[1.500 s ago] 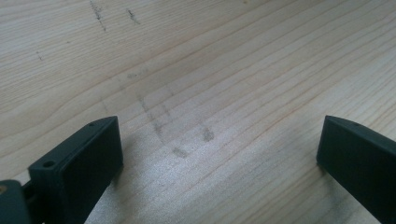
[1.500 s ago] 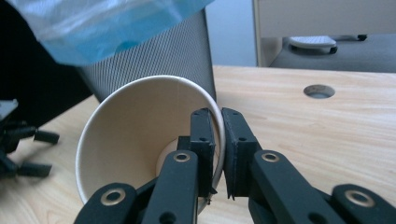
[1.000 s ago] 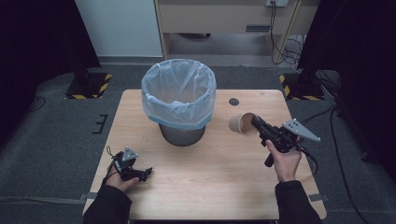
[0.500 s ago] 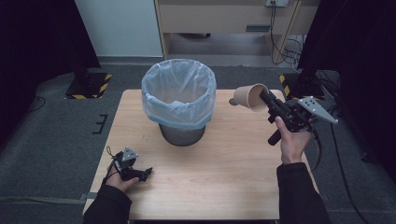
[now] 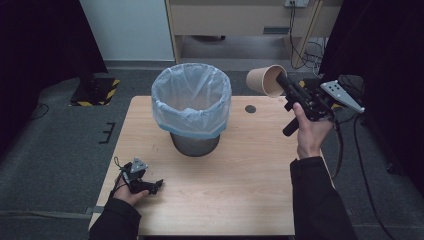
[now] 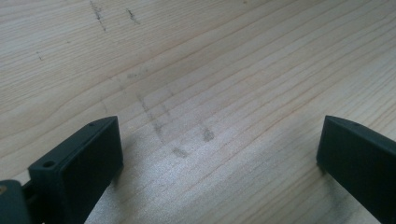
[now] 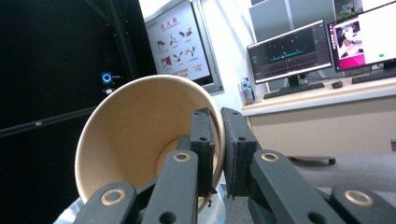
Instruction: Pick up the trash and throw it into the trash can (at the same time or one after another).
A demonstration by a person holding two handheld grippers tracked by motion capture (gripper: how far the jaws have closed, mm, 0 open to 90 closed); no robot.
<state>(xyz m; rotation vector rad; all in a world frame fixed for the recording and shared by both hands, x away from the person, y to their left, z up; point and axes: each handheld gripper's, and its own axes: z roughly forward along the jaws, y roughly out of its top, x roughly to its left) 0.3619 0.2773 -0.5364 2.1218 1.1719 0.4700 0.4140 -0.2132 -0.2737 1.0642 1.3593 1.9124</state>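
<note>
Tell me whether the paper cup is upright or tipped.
Tipped. The cup lies on its side in the air, mouth facing the right hand-held gripper pinching its rim; it looks empty.

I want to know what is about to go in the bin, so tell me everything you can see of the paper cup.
The paper cup is plain brown, looks like thin card, with a rolled rim and a paler tan inside that looks empty. It is held in the air, tipped on its side, to the right of the lined bin, not over its opening. The right gripper is shut on its wall, one jaw inside and one outside. Nothing else touches it. Its mouth faces the right gripper's camera.
</note>
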